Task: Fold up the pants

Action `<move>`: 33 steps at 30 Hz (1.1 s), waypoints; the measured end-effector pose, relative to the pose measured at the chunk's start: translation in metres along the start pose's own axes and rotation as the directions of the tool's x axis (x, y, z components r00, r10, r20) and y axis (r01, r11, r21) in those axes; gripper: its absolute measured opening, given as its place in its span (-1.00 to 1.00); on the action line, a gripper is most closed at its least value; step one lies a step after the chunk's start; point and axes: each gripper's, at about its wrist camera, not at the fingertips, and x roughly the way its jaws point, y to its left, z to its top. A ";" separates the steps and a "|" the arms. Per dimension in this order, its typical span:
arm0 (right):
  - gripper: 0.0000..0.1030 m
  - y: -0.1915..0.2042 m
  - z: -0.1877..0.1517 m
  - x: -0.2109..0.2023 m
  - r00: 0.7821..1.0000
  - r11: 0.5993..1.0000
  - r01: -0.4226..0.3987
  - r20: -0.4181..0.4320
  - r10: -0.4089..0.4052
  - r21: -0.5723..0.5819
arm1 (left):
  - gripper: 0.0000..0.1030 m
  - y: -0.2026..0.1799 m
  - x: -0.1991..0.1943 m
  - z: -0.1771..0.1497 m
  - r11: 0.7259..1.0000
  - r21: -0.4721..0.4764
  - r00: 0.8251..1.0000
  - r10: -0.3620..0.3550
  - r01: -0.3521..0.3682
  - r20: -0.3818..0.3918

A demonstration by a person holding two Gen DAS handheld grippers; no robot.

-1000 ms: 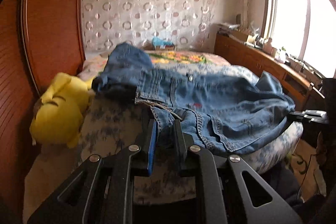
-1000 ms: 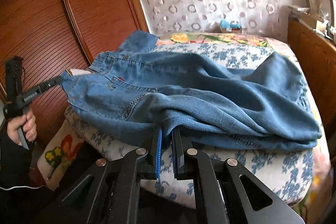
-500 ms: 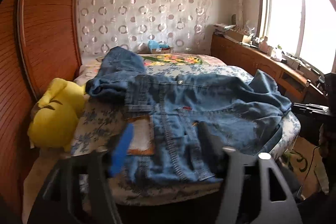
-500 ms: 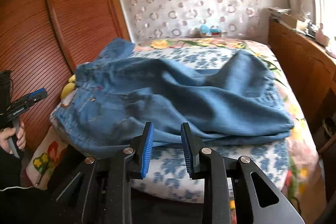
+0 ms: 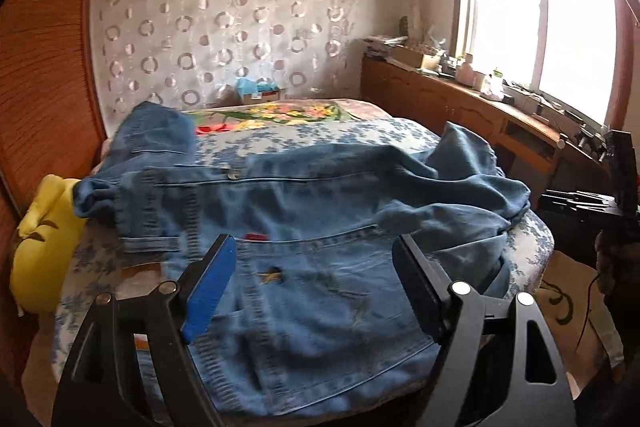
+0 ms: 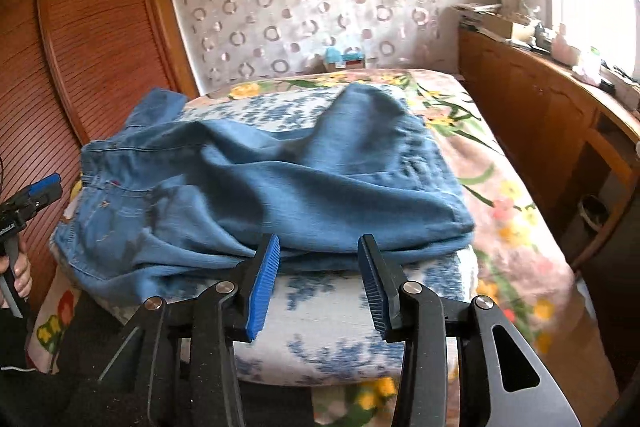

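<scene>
Blue denim pants (image 5: 304, 227) lie crumpled on a blue-flowered cushion on the bed. In the left wrist view the waistband end with a back pocket lies nearest me. My left gripper (image 5: 314, 259) is wide open and empty just above it. In the right wrist view the pants (image 6: 304, 187) lie folded over, legs bunched at the right. My right gripper (image 6: 318, 259) is open and empty at the near edge of the denim, just off it. The left gripper also shows at the far left of the right wrist view (image 6: 28, 199).
A yellow plush toy (image 5: 44, 239) sits left of the bed. A wooden wardrobe (image 6: 100, 39) stands at the left. A wooden sideboard (image 6: 540, 123) with clutter runs along the right under the window. A floral blanket (image 6: 512, 211) covers the bed.
Both grippers were shut on the denim a second ago. They have opened, let go of it and drawn back; the pants have dropped flat on the cushion.
</scene>
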 end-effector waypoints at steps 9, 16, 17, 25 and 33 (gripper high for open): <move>-0.15 -0.027 0.001 0.009 0.998 0.997 0.056 -0.004 -0.056 0.046 | 0.56 -0.022 0.015 -0.001 0.999 0.025 0.999 -0.020 0.021 -0.040; -0.09 -0.026 0.003 0.011 0.997 0.994 0.083 -0.007 -0.082 0.072 | 0.56 -0.027 0.017 -0.005 0.999 0.028 0.998 -0.029 0.030 -0.053; -0.08 -0.027 0.004 0.012 0.996 0.993 0.085 -0.006 -0.085 0.079 | 0.56 -0.028 0.017 -0.007 0.999 0.027 0.998 -0.028 0.030 -0.056; -0.05 -0.032 0.011 0.017 0.993 0.988 0.114 0.003 -0.115 0.100 | 0.56 -0.026 0.021 -0.011 1.000 0.015 0.997 -0.026 0.027 -0.066; 0.00 -0.038 0.012 0.041 0.992 0.988 0.125 -0.041 -0.121 0.094 | 0.56 -0.027 0.038 -0.013 0.999 0.016 0.994 -0.041 0.042 -0.099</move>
